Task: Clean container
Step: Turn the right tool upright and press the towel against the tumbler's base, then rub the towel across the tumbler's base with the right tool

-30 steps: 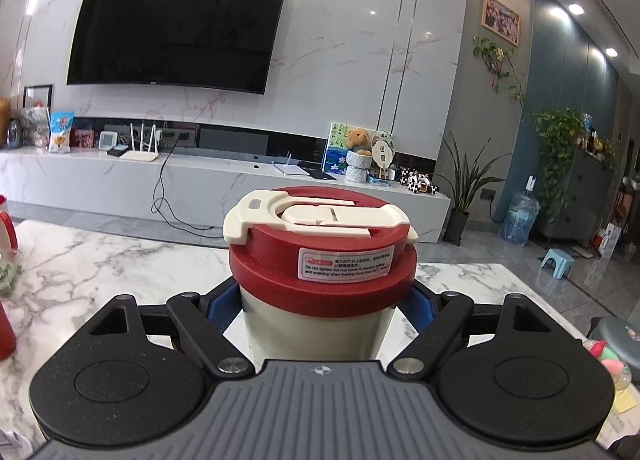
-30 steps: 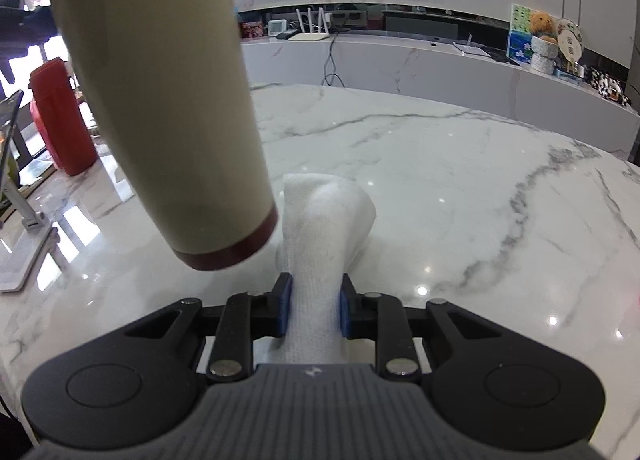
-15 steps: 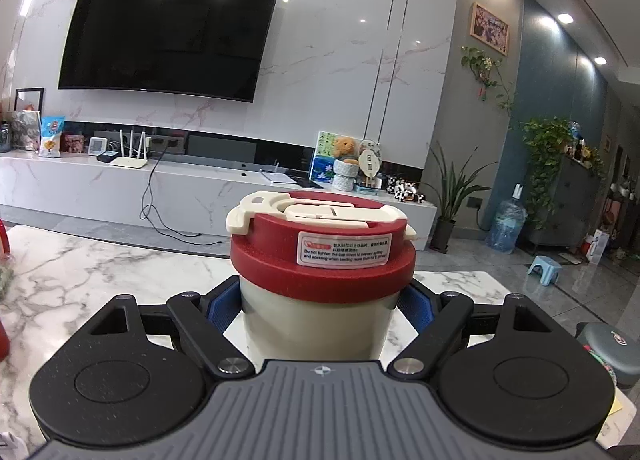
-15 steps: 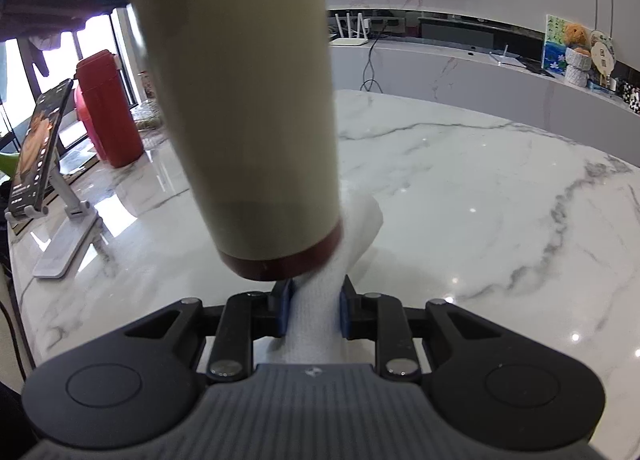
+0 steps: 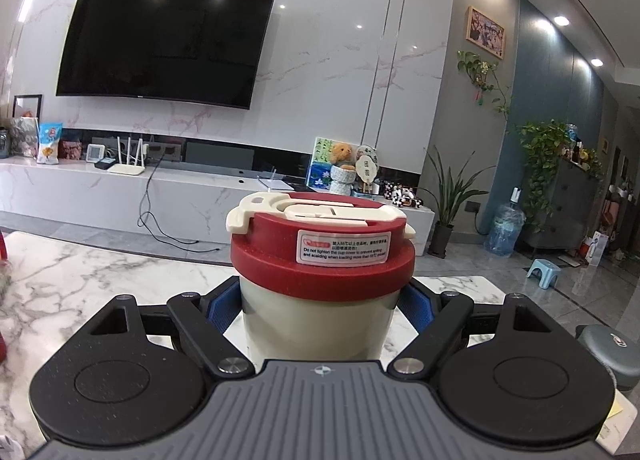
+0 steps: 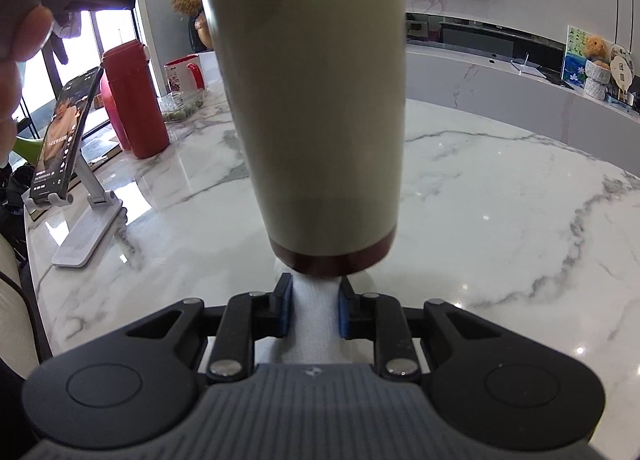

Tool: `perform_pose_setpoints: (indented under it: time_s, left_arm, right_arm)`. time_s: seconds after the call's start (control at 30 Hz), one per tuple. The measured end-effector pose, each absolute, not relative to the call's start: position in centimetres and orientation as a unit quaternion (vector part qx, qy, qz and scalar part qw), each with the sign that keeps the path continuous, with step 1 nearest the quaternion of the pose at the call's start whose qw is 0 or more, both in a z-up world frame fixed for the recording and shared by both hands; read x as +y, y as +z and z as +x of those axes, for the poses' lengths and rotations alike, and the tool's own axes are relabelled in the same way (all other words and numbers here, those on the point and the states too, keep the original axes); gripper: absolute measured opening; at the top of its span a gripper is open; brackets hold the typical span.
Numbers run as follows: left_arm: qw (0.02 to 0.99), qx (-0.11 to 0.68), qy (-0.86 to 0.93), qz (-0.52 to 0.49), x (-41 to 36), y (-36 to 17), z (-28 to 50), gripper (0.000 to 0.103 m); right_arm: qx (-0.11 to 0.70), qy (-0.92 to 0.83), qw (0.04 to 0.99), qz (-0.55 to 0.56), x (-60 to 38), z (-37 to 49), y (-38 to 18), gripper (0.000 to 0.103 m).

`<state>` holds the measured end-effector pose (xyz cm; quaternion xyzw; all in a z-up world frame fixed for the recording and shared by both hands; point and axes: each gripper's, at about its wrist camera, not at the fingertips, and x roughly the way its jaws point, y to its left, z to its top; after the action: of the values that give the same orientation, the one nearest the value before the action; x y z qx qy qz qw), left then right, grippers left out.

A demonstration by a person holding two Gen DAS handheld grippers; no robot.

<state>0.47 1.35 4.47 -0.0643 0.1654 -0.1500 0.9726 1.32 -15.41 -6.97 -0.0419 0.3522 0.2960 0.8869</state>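
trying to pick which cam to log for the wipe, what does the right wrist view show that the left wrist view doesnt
Only the right wrist view shows the white cloth pinched in the right tongs, the cup's red base band meeting the cloth, and a phone on a stand.

Only the left wrist view shows the red lid with its warning label, and the left tongs clamped on the cup body.

Both show the cream cup and the marble table.

Home living room. Wall-mounted television [image 5: 160, 45] on marble-look wall, long low media console [image 5: 120, 187] below with router [image 5: 128, 167], teddy bear [image 5: 342, 151]. Potted plants [image 5: 452, 195], framed picture [image 5: 485, 32], water jug [image 5: 506, 227] on tiled floor. Marble table [image 6: 500, 195] carries phone on stand [image 6: 60, 143], red jug [image 6: 132, 103].
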Motion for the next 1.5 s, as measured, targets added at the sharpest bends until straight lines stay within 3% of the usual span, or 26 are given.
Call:
perform_pose_setpoints:
  time_s: [1.5]
  left_arm:
    - [0.974, 0.167, -0.138, -0.058, 0.8, 4.5, 0.8, 0.081]
  right_arm:
    - [0.356, 0.297, 0.885, -0.036, -14.7, 0.8, -6.9, 0.023]
